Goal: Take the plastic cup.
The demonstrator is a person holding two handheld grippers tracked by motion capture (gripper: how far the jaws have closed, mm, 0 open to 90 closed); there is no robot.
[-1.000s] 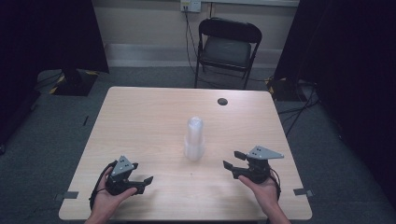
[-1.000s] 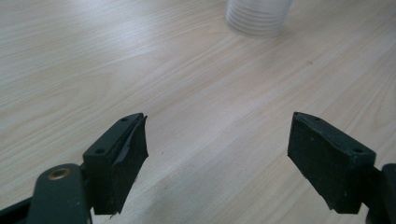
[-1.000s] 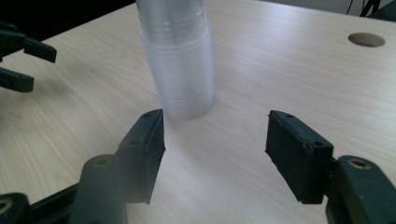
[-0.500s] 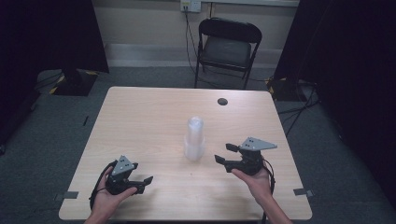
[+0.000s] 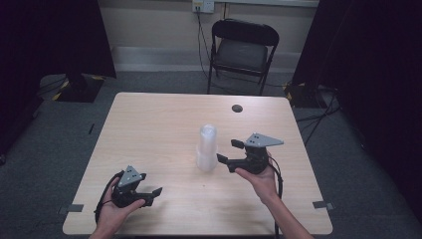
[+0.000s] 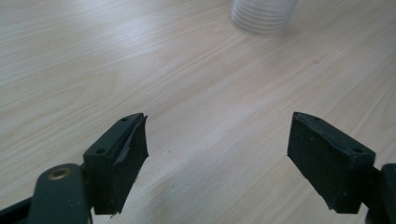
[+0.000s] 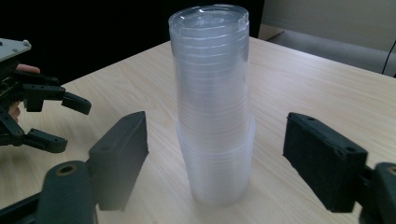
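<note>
A stack of clear plastic cups stands mouth down in the middle of the wooden table. My right gripper hovers just to its right and points at it. Its jaws have just been opening and are now wide apart. In the right gripper view the stack rises just ahead of the right gripper, untouched by either pad. My left gripper rests near the front left of the table, open and with nothing in it. The stack's base shows far ahead of it.
A small dark round spot lies on the table's far right part. A black folding chair stands beyond the far edge. Dark curtains flank both sides, with cables on the floor. The left gripper also appears at the left of the right gripper view.
My right gripper has moved left toward the cup stack and risen slightly, and its jaws have spread from nearly shut to wide. The left gripper and the stack have not moved.
</note>
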